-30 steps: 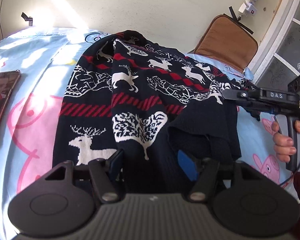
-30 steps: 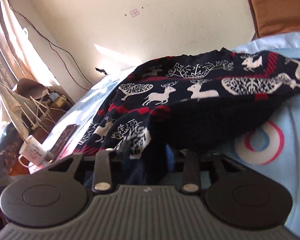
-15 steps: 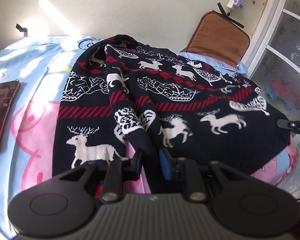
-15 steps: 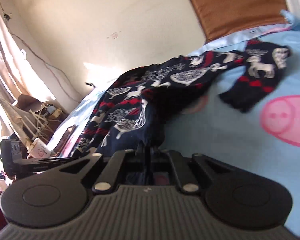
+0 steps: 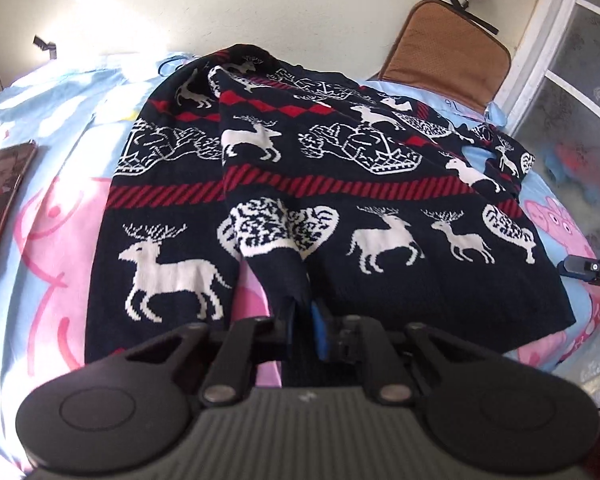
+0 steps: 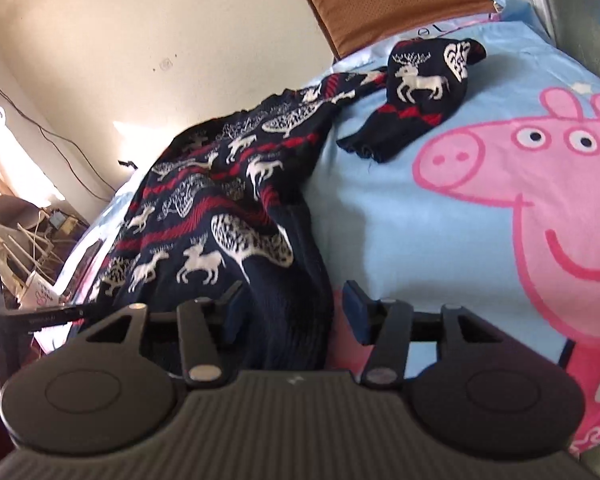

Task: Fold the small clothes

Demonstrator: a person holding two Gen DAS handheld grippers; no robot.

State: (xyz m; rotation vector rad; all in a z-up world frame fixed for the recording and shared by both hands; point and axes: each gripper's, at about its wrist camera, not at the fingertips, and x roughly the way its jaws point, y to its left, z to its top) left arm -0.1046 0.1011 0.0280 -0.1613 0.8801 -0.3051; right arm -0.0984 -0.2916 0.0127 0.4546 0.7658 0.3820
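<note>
A navy sweater (image 5: 340, 184) with white reindeer and red stripes lies spread on the bed, one sleeve (image 6: 416, 96) flung out to the far right. In the left wrist view my left gripper (image 5: 302, 322) is shut on a pinched fold of the sweater's near hem. In the right wrist view the right gripper (image 6: 294, 312) sits at the hem's right corner. Its jaws are opening and the dark hem (image 6: 292, 280) lies loose between the fingers, not pressed. The right gripper's tip (image 5: 584, 268) shows at the left view's right edge.
The bedsheet (image 6: 400, 220) is light blue with pink cartoon pigs. A phone (image 5: 4, 196) lies on the left of the bed. A brown cushion (image 5: 448, 52) leans on the far wall by the window frame. A mug (image 6: 40, 292) and clutter stand beyond the bed.
The right gripper drew the sweater's right side outward and spread it flat, closed on the hem, then opened again. The left jaws closed onto the near hem fold.
</note>
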